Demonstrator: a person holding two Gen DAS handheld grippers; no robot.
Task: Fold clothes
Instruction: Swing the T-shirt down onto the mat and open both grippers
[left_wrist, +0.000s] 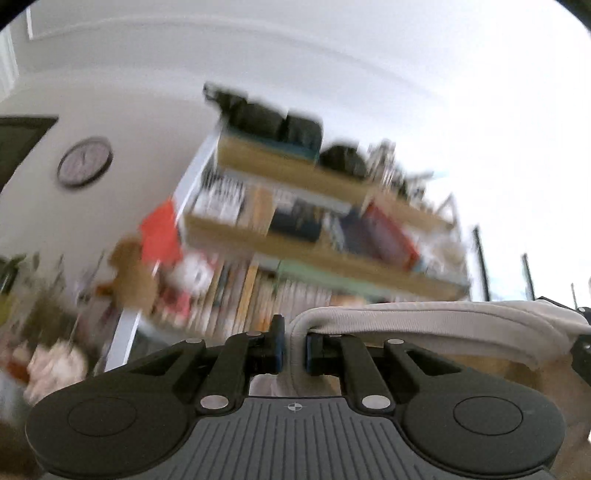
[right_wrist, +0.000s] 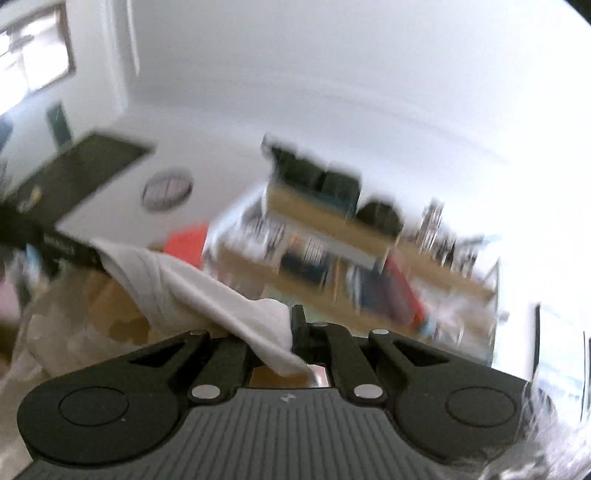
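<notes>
Both views are tilted up at the room and blurred. In the left wrist view my left gripper (left_wrist: 294, 349) is shut on a thick hem of a beige garment (left_wrist: 443, 321), which stretches off to the right edge. In the right wrist view my right gripper (right_wrist: 286, 339) is shut on a bunched fold of the same pale cloth (right_wrist: 192, 291); the cloth drapes over its left finger and trails up to the left. The rest of the garment hangs below, out of sight.
A wooden bookshelf (left_wrist: 314, 236) packed with books fills the middle of both views. A round wall clock (left_wrist: 85, 161) and a dark screen (right_wrist: 81, 173) hang on the white wall. Clutter and plants sit low at the left (left_wrist: 44, 332).
</notes>
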